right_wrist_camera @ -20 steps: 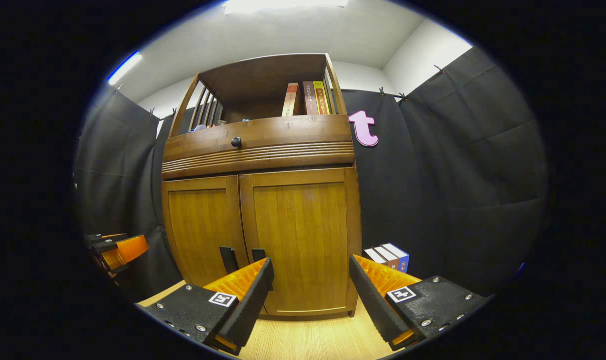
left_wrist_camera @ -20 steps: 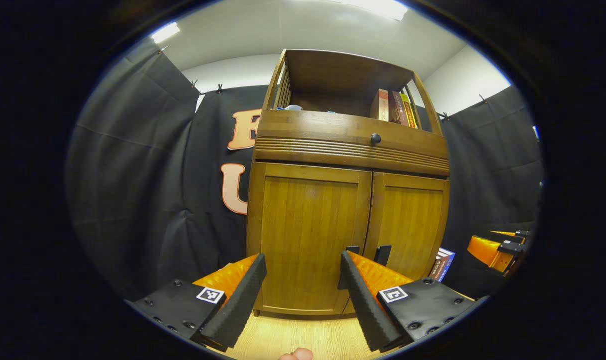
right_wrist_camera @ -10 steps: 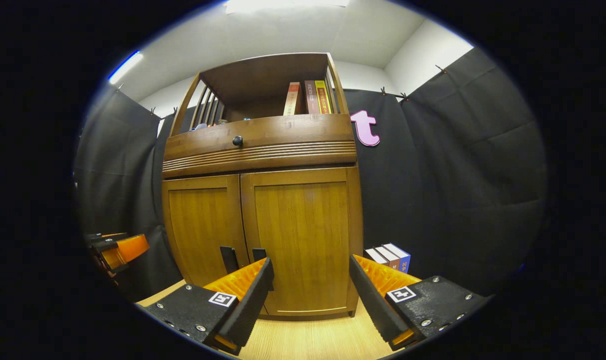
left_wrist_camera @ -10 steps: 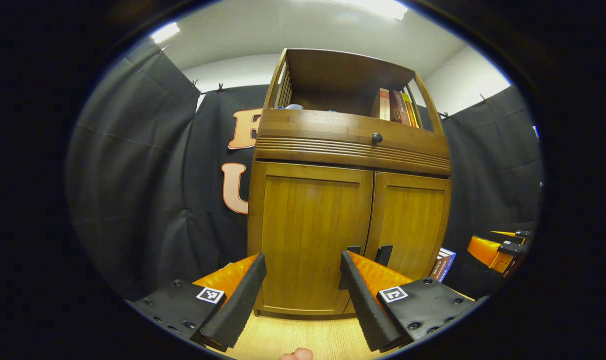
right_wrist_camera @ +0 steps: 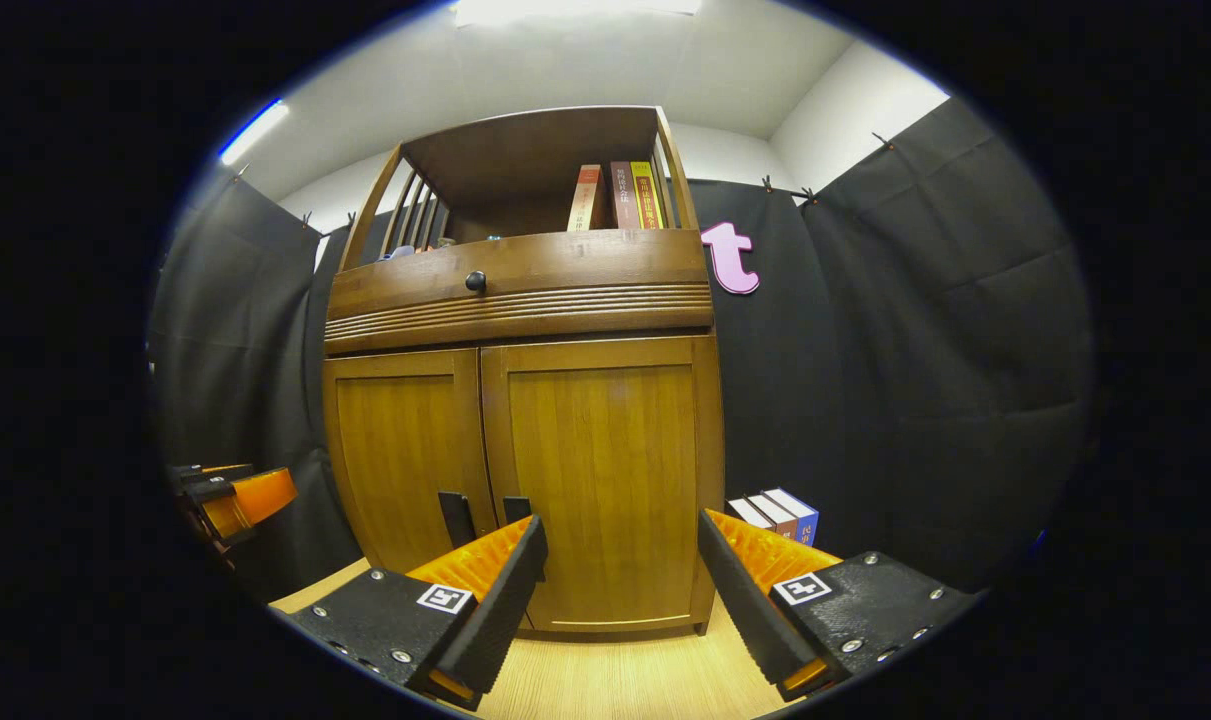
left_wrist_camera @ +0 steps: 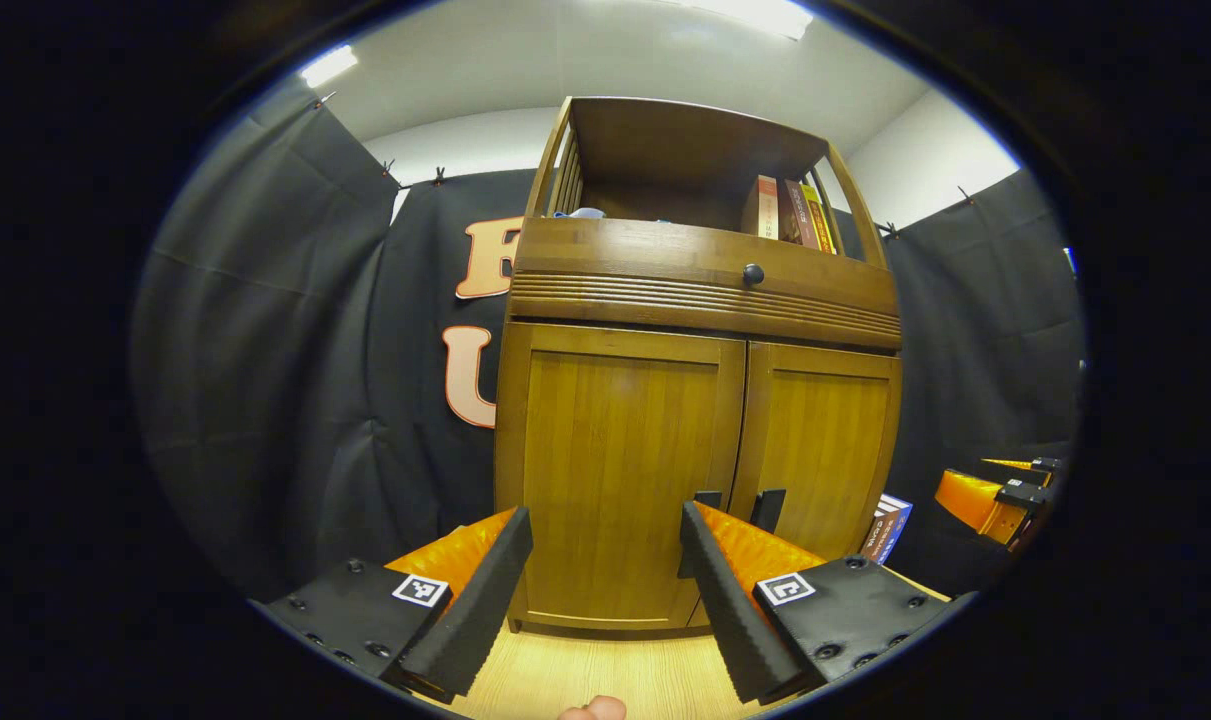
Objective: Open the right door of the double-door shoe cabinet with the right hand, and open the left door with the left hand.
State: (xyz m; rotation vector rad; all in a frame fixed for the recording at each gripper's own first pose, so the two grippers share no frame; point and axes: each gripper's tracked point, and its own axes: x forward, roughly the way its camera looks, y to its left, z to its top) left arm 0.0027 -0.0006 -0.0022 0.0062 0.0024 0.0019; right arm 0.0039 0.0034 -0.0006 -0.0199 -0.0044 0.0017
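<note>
Still, both cabinet doors stood closed while we held our two claws released in front of them.

We saw the shoe cabinet (right_wrist_camera: 520, 440) upright on the pale floor (right_wrist_camera: 615, 680), its right door (right_wrist_camera: 600, 480) and left door (left_wrist_camera: 615, 470) flush and meeting at the middle seam. We judged them stiff wooden panels swinging on outer hinges, light to pull, best taken by the dark handles (left_wrist_camera: 765, 508) low beside the seam. Our right gripper (right_wrist_camera: 620, 580) hung spread and empty before the right door, its handle (right_wrist_camera: 516, 508) just beyond the inner finger; our left gripper (left_wrist_camera: 605, 575) hung likewise before the left door, apart from it.
</note>
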